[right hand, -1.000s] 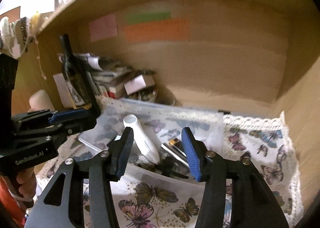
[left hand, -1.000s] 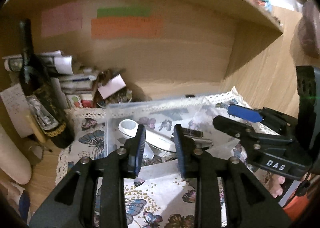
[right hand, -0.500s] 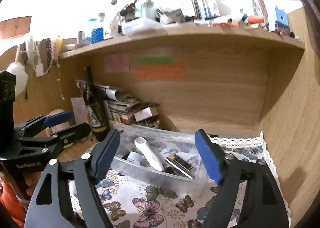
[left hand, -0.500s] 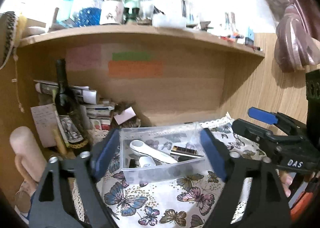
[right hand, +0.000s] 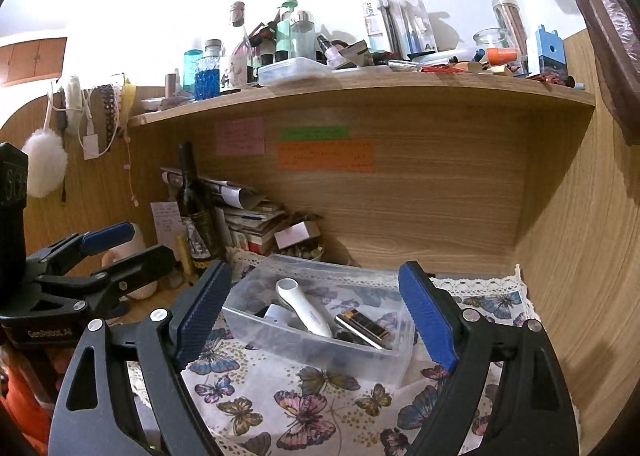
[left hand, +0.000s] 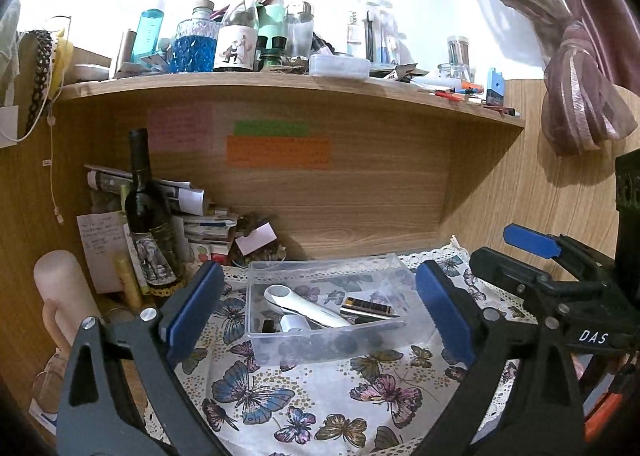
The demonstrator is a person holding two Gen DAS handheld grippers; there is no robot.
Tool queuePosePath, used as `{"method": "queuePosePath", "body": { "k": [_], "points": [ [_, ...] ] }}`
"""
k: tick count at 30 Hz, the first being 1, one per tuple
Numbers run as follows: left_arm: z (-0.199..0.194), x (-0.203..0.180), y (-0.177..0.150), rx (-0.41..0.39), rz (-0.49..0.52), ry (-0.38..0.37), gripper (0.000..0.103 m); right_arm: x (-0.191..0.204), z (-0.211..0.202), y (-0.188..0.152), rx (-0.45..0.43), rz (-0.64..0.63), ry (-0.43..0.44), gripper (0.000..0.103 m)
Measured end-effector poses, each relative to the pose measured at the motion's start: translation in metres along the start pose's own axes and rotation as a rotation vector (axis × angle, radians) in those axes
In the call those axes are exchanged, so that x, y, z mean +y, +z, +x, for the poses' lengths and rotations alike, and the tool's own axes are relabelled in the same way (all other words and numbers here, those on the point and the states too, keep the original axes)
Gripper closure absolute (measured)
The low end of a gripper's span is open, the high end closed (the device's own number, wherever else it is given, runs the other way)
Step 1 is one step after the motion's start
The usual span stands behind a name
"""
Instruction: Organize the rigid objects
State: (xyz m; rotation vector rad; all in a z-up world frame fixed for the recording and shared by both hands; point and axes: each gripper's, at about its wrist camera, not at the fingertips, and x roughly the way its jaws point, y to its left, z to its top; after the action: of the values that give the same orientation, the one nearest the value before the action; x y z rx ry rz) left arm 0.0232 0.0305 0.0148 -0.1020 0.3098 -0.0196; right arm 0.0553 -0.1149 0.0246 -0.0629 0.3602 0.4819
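A clear plastic box stands on a butterfly-print cloth under a wooden shelf. In it lie a white handheld device, a dark bar with a gold end and a small white piece. My left gripper is open and empty, held back from the box. My right gripper is open and empty too, also short of the box. Each gripper shows in the other's view, the right one and the left one.
A dark wine bottle stands left of the box, beside stacked papers and books. A pale cylinder stands at far left. The upper shelf is crowded with bottles and jars. Wooden walls close the back and right.
Both grippers have pulled back and up from inside the box and opened wide. The box and its contents now sit farther away, and the upper shelf has come into view.
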Motion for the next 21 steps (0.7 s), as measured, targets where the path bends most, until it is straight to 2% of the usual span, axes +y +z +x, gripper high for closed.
{"method": "queuePosePath", "body": {
  "k": [21],
  "points": [
    [0.0008,-0.0022,0.0013,-0.003,0.005,-0.011,0.002,-0.0023,-0.0015,-0.0010,-0.004,0.018,-0.005,0.014]
  ]
}}
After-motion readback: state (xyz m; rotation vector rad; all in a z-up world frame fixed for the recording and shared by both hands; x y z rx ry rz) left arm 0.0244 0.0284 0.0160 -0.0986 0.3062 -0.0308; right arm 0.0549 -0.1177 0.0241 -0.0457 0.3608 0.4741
